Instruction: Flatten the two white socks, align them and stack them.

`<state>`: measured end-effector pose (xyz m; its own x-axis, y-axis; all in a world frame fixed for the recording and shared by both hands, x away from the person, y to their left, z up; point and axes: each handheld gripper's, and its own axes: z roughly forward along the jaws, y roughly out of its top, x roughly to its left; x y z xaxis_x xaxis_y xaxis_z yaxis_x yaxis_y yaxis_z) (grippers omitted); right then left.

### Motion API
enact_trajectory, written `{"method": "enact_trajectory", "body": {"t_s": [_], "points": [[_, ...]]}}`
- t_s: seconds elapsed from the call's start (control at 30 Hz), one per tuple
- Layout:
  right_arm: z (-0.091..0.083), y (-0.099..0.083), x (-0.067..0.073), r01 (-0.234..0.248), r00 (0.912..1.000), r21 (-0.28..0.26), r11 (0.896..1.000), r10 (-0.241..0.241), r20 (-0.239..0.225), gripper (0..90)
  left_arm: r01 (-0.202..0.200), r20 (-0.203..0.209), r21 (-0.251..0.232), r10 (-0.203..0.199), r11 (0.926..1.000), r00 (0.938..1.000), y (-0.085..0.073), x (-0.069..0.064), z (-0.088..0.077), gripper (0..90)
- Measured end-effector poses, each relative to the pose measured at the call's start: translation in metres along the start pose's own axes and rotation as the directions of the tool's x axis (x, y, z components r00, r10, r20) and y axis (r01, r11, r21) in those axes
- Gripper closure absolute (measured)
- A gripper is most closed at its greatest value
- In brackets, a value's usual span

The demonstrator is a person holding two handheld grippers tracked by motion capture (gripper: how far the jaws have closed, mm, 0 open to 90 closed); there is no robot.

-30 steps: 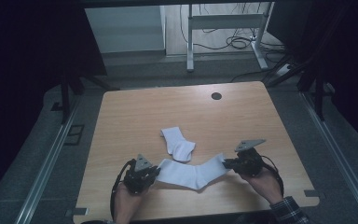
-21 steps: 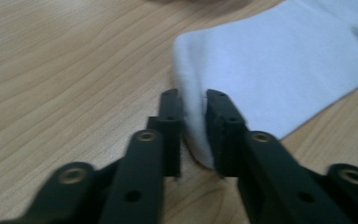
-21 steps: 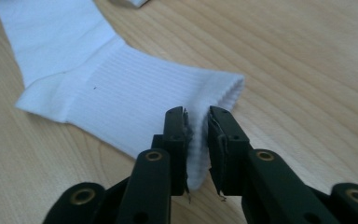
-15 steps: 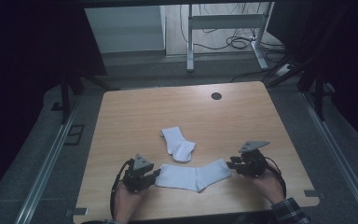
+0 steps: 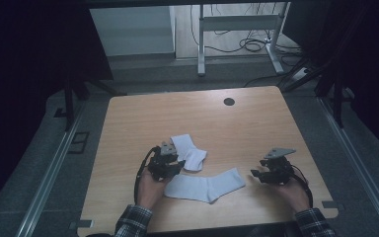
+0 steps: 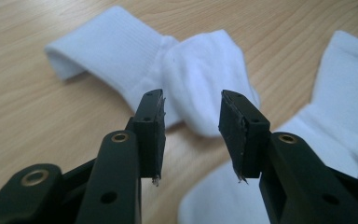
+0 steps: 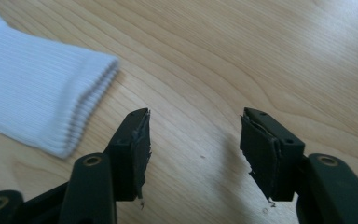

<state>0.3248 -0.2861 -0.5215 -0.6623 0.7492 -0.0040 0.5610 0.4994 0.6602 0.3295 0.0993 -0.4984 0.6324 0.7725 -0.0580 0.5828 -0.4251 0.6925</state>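
Left claw (image 6: pixel 191 128) parted, plain white socks (image 6: pixel 200 74), unmarked

You sit at a light wooden counter (image 5: pixel 256 123) with a small round black hole (image 5: pixel 229 101) near its far edge. The grey floor (image 5: pixel 39 163) around you is dark. Farther back, light falls on white frame legs (image 5: pixel 201 44) and tangled cables (image 5: pixel 249 45).

Flat white sock (image 5: pixel 207 186) near table's front edge; folded white sock (image 5: pixel 191 154) just behind.

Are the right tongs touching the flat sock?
Apart. The right gripper view shows the right tongs open over bare wood, with the flat sock off to one side.
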Motion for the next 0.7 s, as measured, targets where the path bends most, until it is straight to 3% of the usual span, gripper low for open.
{"method": "enact_trajectory", "body": {"t_s": [0.13,0.3,0.4,0.47,0.57,0.7], "points": [[0.002,-0.004,-0.005,-0.009,1.0000,0.006,1.000,0.009,-0.001,40.6,0.000,-0.006,0.026,0.000,0.9997,1.0000,0.008,0.000,0.017,61.8],[0.004,-0.006,-0.005,-0.013,0.9999,0.010,1.000,0.013,-0.011,39.5,0.002,-0.044,0.072,0.001,0.9974,0.9990,0.009,0.001,0.035,63.7],[0.004,-0.007,-0.006,-0.027,0.9995,0.001,1.000,0.027,-0.017,38.7,0.029,-0.020,0.079,-0.028,0.9965,0.9994,0.008,0.003,0.039,75.6],[0.004,-0.007,-0.007,-0.035,0.9992,-0.003,0.999,0.035,-0.021,38.6,0.036,-0.010,0.067,-0.036,0.9971,0.9993,0.010,0.003,0.038,83.2],[0.004,-0.008,-0.007,-0.040,0.9989,-0.010,0.999,0.040,-0.025,38.4,0.042,0.014,0.033,-0.042,0.9986,0.9990,0.020,0.001,0.031,84.3],[0.004,-0.008,-0.007,-0.041,0.9989,-0.010,0.999,0.041,-0.024,37.5,0.019,0.033,-0.028,-0.018,0.9994,0.9993,0.045,-0.007,0.017,84.4]]}}
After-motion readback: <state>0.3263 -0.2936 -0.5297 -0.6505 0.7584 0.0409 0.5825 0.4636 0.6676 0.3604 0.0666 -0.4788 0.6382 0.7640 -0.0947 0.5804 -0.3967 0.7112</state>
